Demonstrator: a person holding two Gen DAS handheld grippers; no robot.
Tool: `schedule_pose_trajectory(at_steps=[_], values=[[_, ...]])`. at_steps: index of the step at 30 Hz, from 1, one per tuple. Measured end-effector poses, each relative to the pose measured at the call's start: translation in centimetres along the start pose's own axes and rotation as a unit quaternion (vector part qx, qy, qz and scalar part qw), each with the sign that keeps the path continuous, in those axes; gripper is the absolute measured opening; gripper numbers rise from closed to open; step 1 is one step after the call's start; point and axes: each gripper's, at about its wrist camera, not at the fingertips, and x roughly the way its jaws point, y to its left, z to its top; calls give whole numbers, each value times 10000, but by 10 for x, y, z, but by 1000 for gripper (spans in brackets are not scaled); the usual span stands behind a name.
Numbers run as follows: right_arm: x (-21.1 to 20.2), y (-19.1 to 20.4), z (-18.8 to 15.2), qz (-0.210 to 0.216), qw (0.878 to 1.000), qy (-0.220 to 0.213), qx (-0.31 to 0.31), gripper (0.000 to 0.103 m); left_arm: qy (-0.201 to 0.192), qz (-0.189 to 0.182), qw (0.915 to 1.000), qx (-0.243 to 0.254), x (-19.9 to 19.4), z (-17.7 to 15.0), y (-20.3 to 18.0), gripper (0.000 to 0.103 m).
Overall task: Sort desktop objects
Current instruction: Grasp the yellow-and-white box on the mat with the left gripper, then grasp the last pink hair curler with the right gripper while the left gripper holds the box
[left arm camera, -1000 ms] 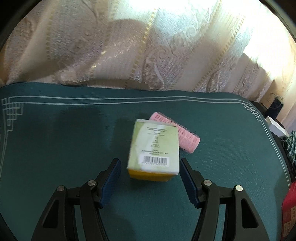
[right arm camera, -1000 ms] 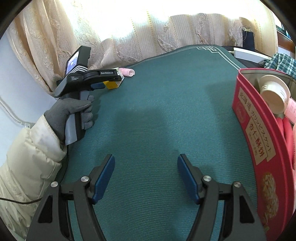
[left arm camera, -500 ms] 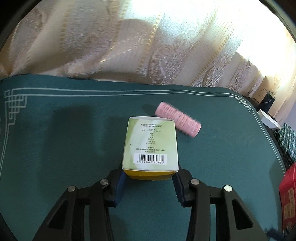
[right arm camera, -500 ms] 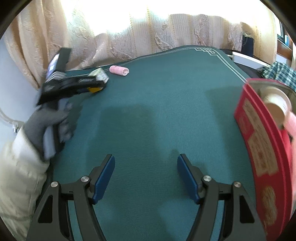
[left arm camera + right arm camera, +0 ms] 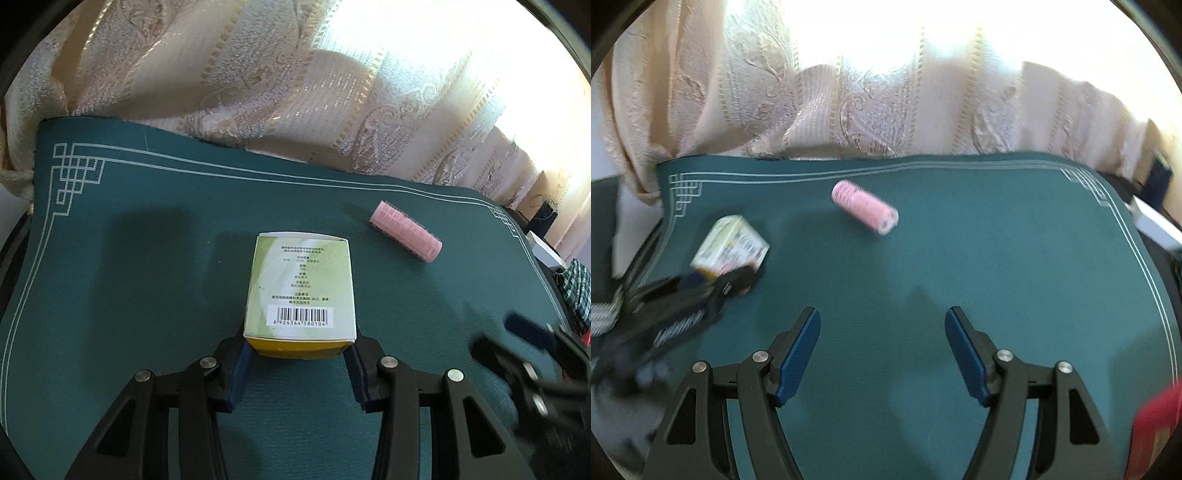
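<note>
Left tongs [image 5: 299, 354] have closed on the box [image 5: 301, 288]

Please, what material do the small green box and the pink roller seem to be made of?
Small green-and-white printed box: probably thin cardboard with a smooth finish; sharp folded edges, printed barcode. Pink ribbed cylindrical hair roller: likely plastic with a bristly surface; in the right wrist view its end looks hollow.
</note>
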Motion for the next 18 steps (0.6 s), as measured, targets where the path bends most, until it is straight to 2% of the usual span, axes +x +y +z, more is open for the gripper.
schedule_pose_trajectory(at_steps=[4,8,14,18], values=[[29,6,29,-145,9998,18,-158,74,23,-30,10000,-73,2,1,2,46],[48,15,52,-92,9994,39,-339,74,58,-28,9998,-161,4,1,3,46],[85,19,71,-73,9985,362,-395,73,71,-16,9998,-188,4,1,3,46],[87,19,71,-141,9980,461,-399,45,81,-7,9998,-176,5,1,3,46]])
